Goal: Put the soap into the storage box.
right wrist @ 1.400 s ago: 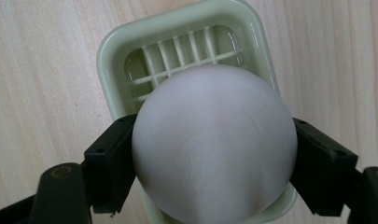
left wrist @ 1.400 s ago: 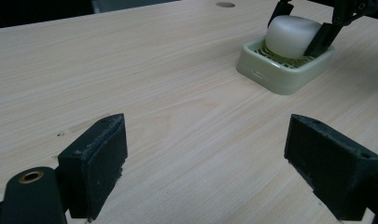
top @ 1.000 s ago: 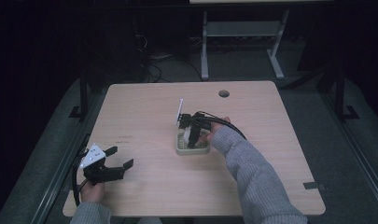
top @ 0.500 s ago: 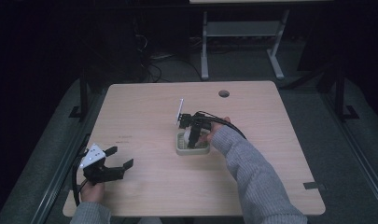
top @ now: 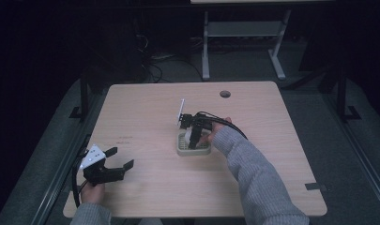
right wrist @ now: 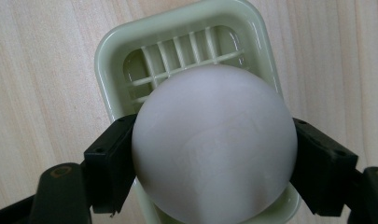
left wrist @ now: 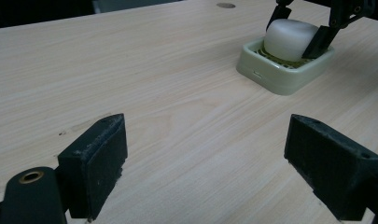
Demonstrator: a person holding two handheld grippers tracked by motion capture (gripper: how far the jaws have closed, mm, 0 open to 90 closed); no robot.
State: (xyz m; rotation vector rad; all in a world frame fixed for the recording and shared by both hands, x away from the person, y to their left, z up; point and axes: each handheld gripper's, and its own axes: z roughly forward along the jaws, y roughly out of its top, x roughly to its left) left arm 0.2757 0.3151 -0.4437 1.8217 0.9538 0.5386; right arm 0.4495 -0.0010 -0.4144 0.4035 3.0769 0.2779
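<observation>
A white rounded soap bar (right wrist: 214, 144) sits between the pads of my right gripper (right wrist: 215, 161), which is shut on it from both sides. Directly beneath is a pale green slatted soap dish (right wrist: 177, 42); whether the soap rests on the slats or hangs just above them I cannot tell. In the high view the dish (top: 193, 151) lies at the table's middle with the right gripper (top: 192, 138) pointing down into it. My left gripper (top: 122, 158) is open near the front left corner, holding nothing. Its own view (left wrist: 214, 158) shows the soap (left wrist: 289, 39) and dish (left wrist: 280, 77) far ahead at right.
The wooden table (top: 145, 112) has a round cable hole (top: 224, 93) at the back and a dark strip (top: 315, 186) at its front right edge. A metal frame (top: 244, 33) stands on the floor behind the table.
</observation>
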